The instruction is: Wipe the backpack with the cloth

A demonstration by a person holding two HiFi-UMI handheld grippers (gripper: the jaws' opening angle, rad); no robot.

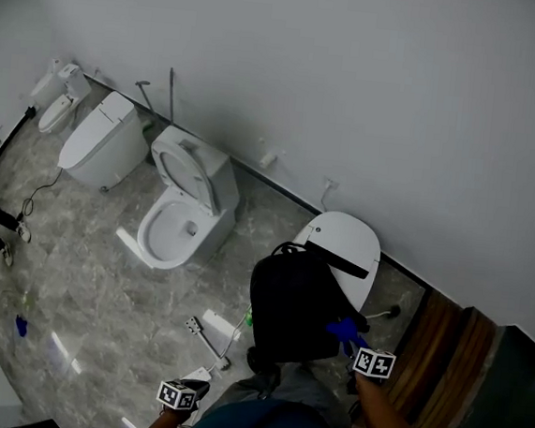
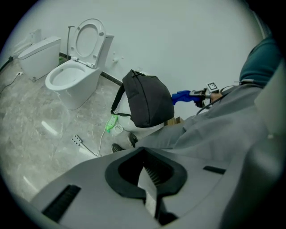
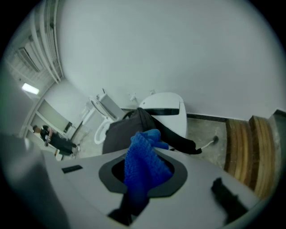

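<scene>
Black backpack upright on the closed lid of a white toilet at the foot of the pale wall, one black strap lying across the lid toward its right edge; whether zipped shut or open, not discernible. Next along the foot of the wall, a second toilet with seat and lid raised, bowl bare and white inside; beyond it, a third toilet with lid down. Grey marbled floor throughout, with a green bottle lying on it at the base of the toilet carrying the backpack. Wooden steps at the floor's right edge. Right gripper clenched on a blue cloth, the cloth bunched and protruding beyond the jaws, held at the backpack's right flank; touching or only just beside, not resolvable. Left gripper low at the person's left side, well apart from the backpack, jaws drawn together with nothing between them. Grey trouser leg of the person between the two grippers in the left gripper view.
</scene>
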